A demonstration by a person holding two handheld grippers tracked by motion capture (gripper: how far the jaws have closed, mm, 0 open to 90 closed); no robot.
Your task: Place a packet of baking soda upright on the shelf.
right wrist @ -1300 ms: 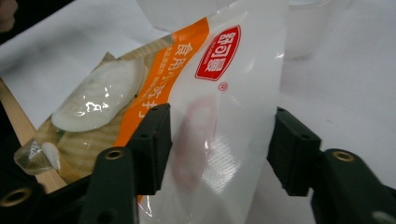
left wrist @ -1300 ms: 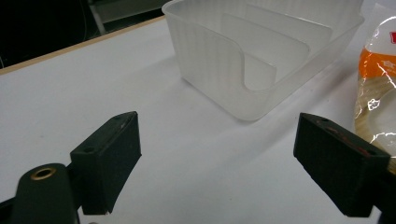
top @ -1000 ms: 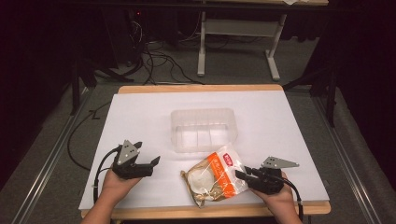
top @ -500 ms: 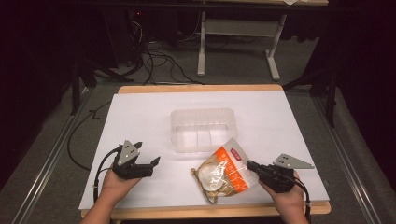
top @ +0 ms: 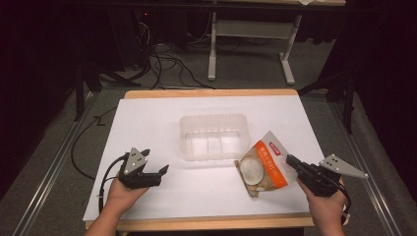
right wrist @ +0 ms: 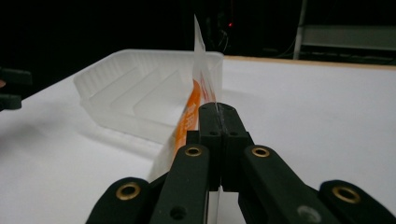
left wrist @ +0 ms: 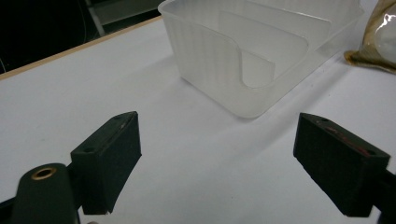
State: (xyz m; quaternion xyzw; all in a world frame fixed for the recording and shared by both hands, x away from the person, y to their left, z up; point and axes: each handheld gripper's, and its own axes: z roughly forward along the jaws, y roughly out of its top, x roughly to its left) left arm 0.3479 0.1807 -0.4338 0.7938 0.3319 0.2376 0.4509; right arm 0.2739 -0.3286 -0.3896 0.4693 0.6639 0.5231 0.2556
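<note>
**Pouch pinched at its edge beside tub**

Pouch point(top: 263, 164) is orange and white with a clear window, and it sits on the white table point(top: 147, 118) at about 4 o'clock from the table centre. Its far corner is lifted and its near end touches the table. The right gripper point(top: 293, 162) pinches the pouch at its 3 o'clock edge. In the right gripper view the two jaws are pressed together on the thin film of the pouch point(right wrist: 196, 100), which stands on edge above them, and the right gripper point(right wrist: 219, 119) points toward the tub point(right wrist: 140, 93).

The tub point(top: 214, 135) is clear plastic with inner dividers, and it stands near the middle of the table. The pouch is just beside its 4 o'clock corner; I cannot tell if they touch.

The left gripper point(top: 156, 172) rests low at about 8 o'clock on the table, well apart from the tub, held by the left hand point(top: 123, 194). In the left gripper view its jaws are spread wide with nothing between them, and the left gripper point(left wrist: 219, 149) looks toward the tub point(left wrist: 233, 60), with a bit of the pouch point(left wrist: 378, 42) at 2 o'clock. The right hand point(top: 327, 209) holds the other tool at 4 o'clock.
</note>
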